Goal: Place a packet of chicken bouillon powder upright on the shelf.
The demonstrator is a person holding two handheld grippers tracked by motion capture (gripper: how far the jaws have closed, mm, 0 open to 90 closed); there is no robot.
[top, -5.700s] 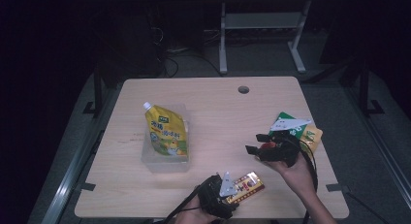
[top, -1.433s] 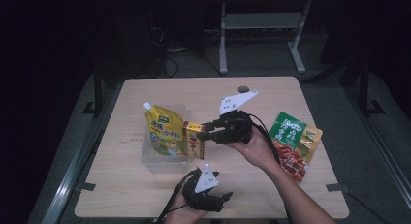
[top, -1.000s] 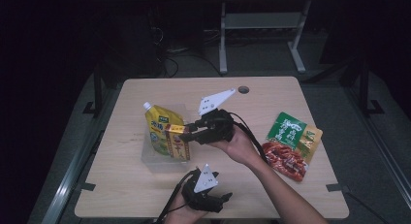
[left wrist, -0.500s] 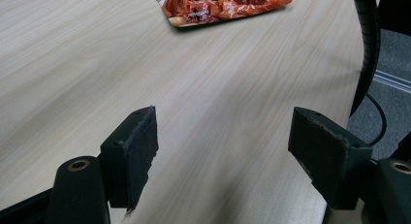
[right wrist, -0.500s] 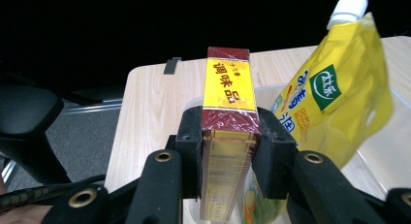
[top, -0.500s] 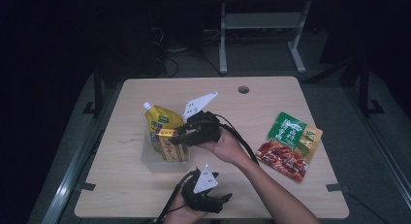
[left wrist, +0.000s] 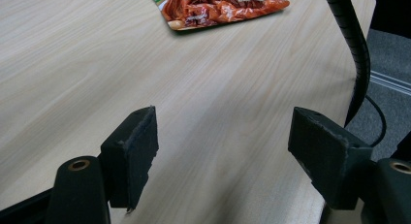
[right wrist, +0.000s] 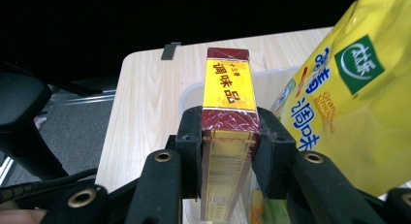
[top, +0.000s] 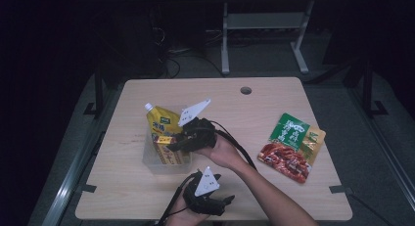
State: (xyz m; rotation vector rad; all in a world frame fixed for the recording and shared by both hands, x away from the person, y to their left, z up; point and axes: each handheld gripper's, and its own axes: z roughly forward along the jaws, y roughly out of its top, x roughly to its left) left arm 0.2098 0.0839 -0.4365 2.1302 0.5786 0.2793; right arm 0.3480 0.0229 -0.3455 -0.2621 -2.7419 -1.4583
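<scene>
The wooden table (top: pixel 147 196) carries a clear plastic tub (top: pixel 149 156) left of centre. A yellow spouted pouch (top: pixel 161 124) lies in the tub, tilted toward the far left. Well apart on the right side lies a green and red food packet (top: pixel 292 146), flat on the wood.

The right gripper (top: pixel 177 145) reaches across to the tub. Its jaws are clamped on a red and yellow box (right wrist: pixel 229 112), one pad on each long side. The box is held above the tub's near part, just beside the pouch (right wrist: pixel 349 93).

The left gripper (top: pixel 215 205) rests low at the near edge of the table. Its jaws stand wide apart with nothing between them, pointing toward the food packet (left wrist: pixel 223 6).
</scene>
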